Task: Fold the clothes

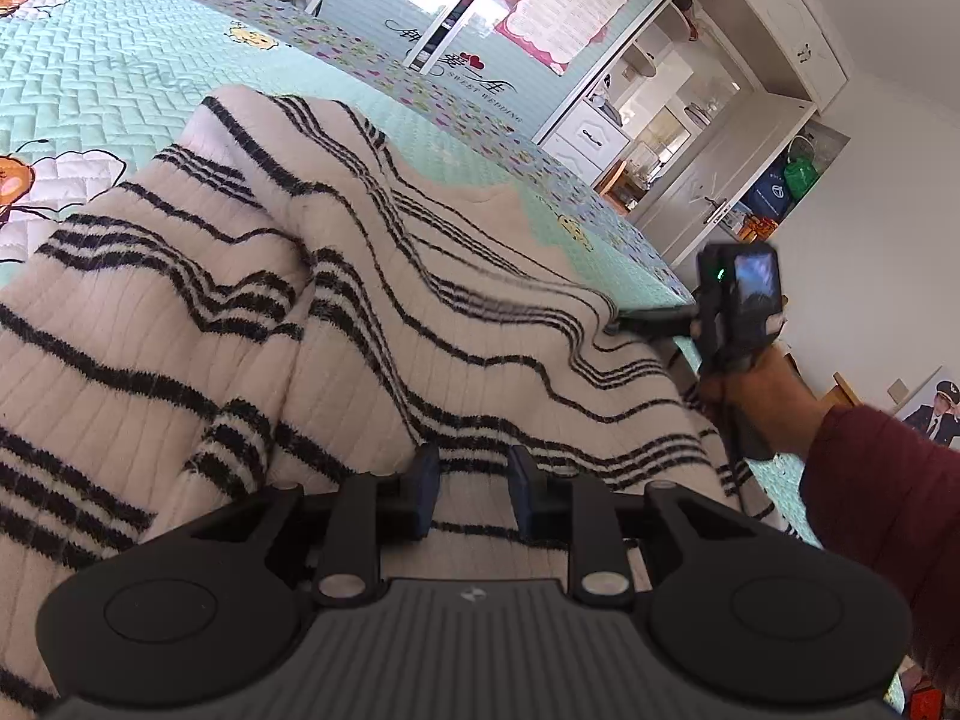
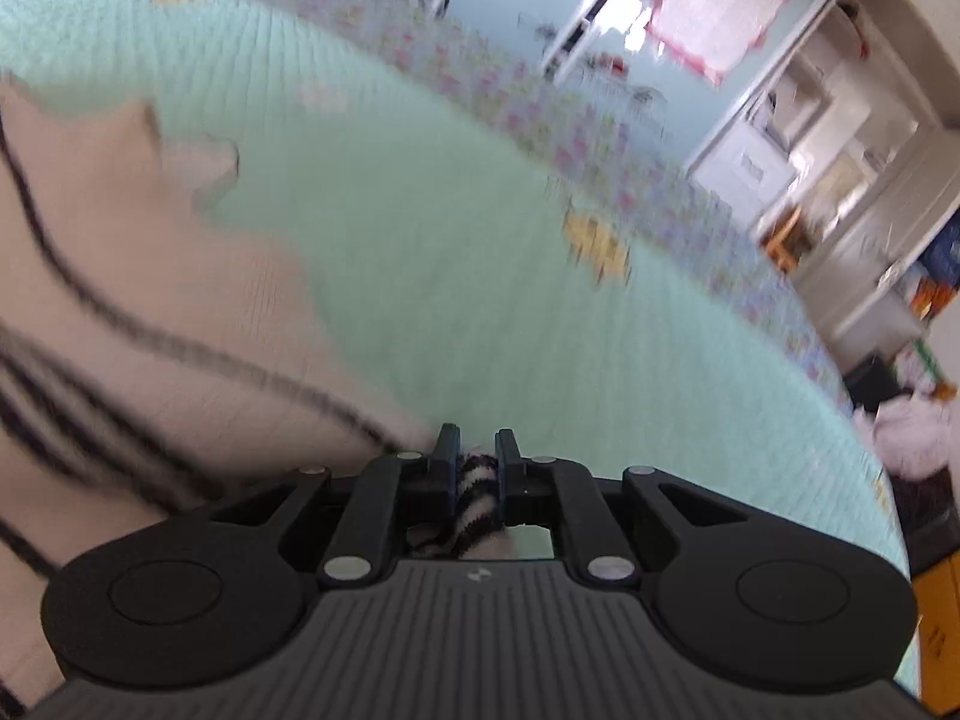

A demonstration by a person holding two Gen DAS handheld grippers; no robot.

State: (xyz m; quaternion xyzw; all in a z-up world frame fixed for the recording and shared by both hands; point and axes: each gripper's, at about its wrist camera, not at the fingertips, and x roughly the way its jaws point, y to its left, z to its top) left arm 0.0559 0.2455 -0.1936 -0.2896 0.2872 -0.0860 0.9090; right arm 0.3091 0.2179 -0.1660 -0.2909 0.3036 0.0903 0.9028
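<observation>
The left claw [image 1: 471, 495] sat nearest the lens, low over the sweater [image 1: 336, 324], its fingers narrowly apart with ribbed striped knit lying between them; whether the pads actually pressed the cloth could not be told from that view.

The bed [image 1: 90, 60], under a pale green quilt, carried everything. The sweater, cream with thin black stripes, lay rumpled across the near part of the bed, one sleeve bunched toward its left side and its far edge stopping short of the quilt's flowered border. The right claw [image 2: 478, 468] was at the sweater's right edge, close to the bed's near edge, and was clamped on a small striped tuck of knit, clearly pinched between the two pads. Seen from the left wrist, that claw's fingers met the cloth where the stripes drew taut, with the person's hand [image 1: 774, 396] and dark red sleeve behind it.

The step in hand looked like carrying the right edge across the sweater for a fold. To do it well, the right claw should keep its pinch firm and lift just enough that the knit clears the layer beneath. The left claw would best pin or hold its side, so the body does not drag. The blur in the right wrist view suggested speed; a slower sweep would lay the edge straighter.
</observation>
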